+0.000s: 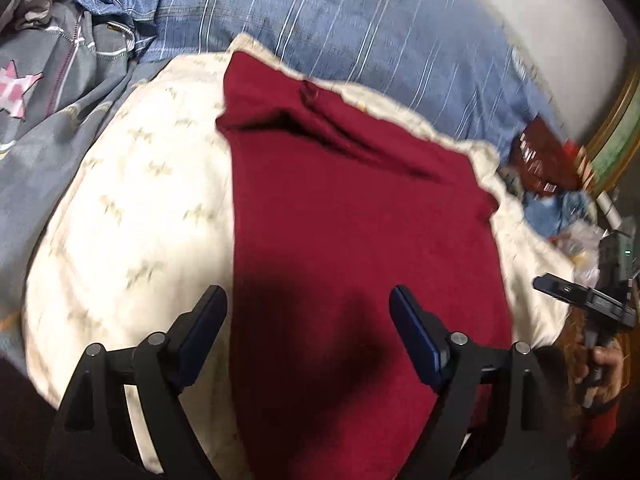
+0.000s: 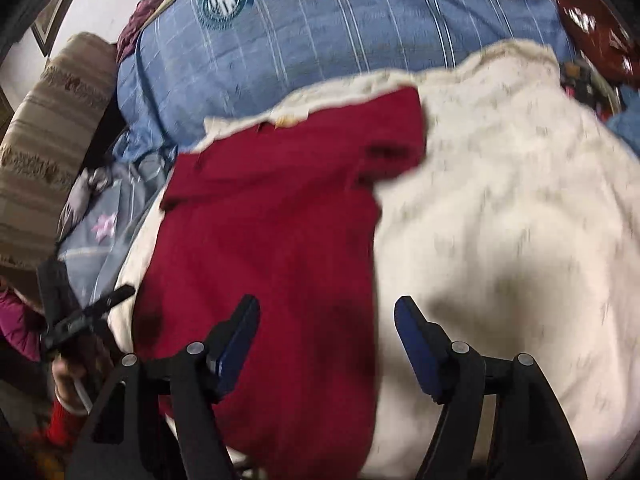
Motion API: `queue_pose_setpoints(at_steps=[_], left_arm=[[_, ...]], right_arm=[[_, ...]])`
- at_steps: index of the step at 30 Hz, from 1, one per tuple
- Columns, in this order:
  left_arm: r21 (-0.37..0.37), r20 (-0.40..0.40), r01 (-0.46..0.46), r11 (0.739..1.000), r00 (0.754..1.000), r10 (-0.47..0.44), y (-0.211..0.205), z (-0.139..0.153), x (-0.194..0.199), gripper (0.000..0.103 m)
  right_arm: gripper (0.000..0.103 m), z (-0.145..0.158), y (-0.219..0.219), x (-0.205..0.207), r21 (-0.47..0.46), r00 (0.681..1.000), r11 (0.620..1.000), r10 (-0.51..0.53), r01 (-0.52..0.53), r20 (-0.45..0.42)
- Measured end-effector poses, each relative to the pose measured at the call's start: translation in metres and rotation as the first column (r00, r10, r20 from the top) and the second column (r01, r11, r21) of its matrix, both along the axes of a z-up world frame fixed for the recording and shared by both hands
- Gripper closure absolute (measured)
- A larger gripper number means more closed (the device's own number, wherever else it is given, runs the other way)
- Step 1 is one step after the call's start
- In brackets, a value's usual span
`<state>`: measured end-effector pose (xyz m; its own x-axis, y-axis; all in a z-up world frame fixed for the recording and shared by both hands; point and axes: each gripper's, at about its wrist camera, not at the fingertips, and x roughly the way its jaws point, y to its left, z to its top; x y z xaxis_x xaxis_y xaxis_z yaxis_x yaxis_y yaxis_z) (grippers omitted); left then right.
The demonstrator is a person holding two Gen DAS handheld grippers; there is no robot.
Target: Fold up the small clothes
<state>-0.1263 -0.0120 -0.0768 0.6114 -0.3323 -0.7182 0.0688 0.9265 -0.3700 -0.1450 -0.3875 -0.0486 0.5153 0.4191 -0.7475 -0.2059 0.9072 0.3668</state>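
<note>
A dark red garment [image 1: 352,220] lies spread on a cream blanket [image 1: 152,208], one side folded over near its far end. It also shows in the right wrist view [image 2: 272,232]. My left gripper [image 1: 308,296] is open and empty, hovering over the garment's near end. My right gripper [image 2: 326,306] is open and empty, above the garment's right edge, where red cloth meets the cream blanket [image 2: 500,220]. The right gripper [image 1: 560,290] shows at the right edge of the left wrist view, the left gripper [image 2: 120,294] at the left edge of the right wrist view.
A blue striped duvet [image 1: 340,28] lies behind the blanket. A grey quilt with a pink star [image 1: 16,88] lies to the left. A dark red packet [image 1: 540,152] and clutter sit at the right. A striped beige cushion [image 2: 52,128] stands far left.
</note>
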Motion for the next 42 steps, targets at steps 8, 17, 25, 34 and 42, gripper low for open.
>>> queue_pose_setpoints(at_steps=[8,17,25,34,42], left_arm=[[0.086,-0.018,0.006,0.996,1.000,-0.004,-0.012,-0.003,-0.024,0.019],[0.076,-0.080,0.051,0.996,0.996,-0.045,-0.015,-0.012,-0.053,0.019],[0.018,-0.199,0.064,0.998,0.978,-0.060,-0.011,-0.033,-0.066,0.019],[0.017,-0.236,0.110,0.994,0.966,-0.103,-0.027,-0.045,-0.056,0.019],[0.013,-0.235,0.108,0.994,0.966,-0.102,-0.025,-0.046,-0.058,0.018]], right_arm=[[0.031,-0.032,0.003,-0.028,0.006,0.997,1.000,0.018,-0.018,-0.081],[0.028,-0.043,0.004,-0.038,-0.008,0.988,0.999,0.037,-0.038,-0.150],[0.028,-0.061,0.005,-0.044,-0.004,0.973,0.998,0.067,-0.070,-0.220],[0.024,-0.072,0.004,-0.047,0.034,0.954,0.994,0.109,-0.104,-0.279],[0.030,-0.088,0.018,-0.050,0.095,0.918,0.979,0.203,-0.181,-0.341]])
